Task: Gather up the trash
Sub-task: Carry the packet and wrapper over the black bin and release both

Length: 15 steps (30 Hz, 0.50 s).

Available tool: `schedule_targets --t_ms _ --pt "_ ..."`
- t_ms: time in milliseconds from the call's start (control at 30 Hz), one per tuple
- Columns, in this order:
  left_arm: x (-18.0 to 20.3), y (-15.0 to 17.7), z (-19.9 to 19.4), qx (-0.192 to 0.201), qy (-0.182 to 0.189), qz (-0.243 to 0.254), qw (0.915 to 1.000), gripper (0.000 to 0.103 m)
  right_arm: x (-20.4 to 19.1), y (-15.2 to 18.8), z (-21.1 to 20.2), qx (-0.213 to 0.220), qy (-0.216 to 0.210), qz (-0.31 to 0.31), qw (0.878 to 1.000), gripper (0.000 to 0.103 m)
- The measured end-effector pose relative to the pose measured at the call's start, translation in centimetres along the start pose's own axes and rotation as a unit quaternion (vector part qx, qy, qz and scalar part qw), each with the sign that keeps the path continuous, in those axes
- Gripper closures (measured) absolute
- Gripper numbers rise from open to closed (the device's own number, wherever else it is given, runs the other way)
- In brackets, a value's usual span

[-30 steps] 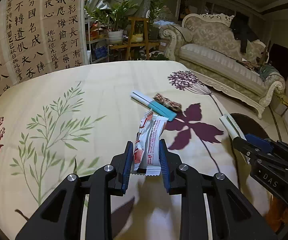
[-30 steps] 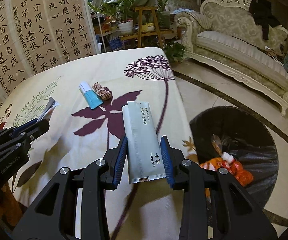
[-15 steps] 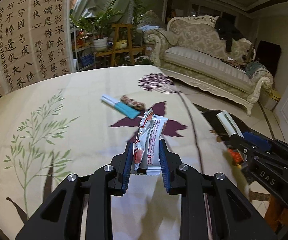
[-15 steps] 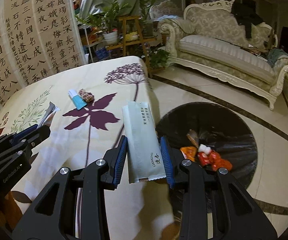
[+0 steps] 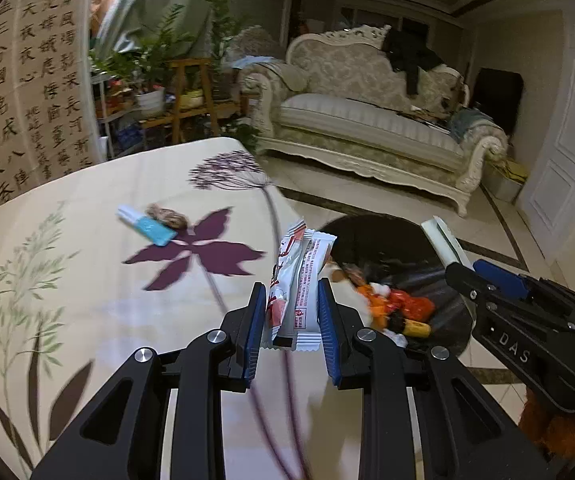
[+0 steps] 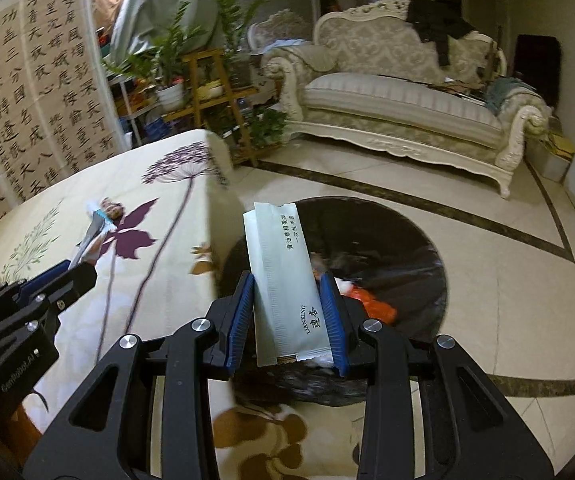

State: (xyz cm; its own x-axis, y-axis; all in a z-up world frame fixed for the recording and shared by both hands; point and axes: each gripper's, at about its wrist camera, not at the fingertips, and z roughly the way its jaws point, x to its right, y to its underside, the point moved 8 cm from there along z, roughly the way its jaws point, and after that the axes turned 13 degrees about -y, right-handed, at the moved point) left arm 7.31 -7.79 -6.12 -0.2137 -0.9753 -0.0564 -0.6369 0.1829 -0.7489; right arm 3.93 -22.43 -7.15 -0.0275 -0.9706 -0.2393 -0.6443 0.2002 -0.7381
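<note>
My left gripper (image 5: 292,334) is shut on a red and white snack wrapper (image 5: 298,286), held near the right edge of the flowered tablecloth (image 5: 87,280). My right gripper (image 6: 287,322) is shut on a pale green sachet (image 6: 287,280) with dark lettering, over the black-lined trash bin (image 6: 399,240) on the floor. In the left wrist view the bin (image 5: 391,240) shows orange and white trash inside, and the right gripper (image 5: 471,276) stands at the right with the sachet (image 5: 441,242) sticking up. A blue and white packet (image 5: 147,227) and a brown patterned wrapper (image 5: 167,216) lie on the cloth.
An ornate cream sofa (image 5: 367,120) stands at the back with dark clothing on it. Potted plants on a wooden rack (image 5: 183,92) and a calligraphy screen (image 5: 15,92) stand behind the table. The tiled floor (image 6: 507,280) spreads around the bin.
Both grippers have swung right, off the middle of the table toward the trash bin. The bin has come into view under the right gripper. Both grips stay the same.
</note>
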Motion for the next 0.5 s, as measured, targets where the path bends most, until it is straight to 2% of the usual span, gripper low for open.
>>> schedule_targets --t_ms 200,500 --pt "3.1 -0.1 0.6 -0.004 0.016 0.010 0.9998 0.076 2.8 -0.1 -0.4 0.009 0.029 0.010 0.999 0.070" --pt "6.4 -1.1 2.9 -0.010 0.018 0.026 0.9994 0.076 5.3 -0.7 0.5 0.013 0.043 0.027 0.999 0.070"
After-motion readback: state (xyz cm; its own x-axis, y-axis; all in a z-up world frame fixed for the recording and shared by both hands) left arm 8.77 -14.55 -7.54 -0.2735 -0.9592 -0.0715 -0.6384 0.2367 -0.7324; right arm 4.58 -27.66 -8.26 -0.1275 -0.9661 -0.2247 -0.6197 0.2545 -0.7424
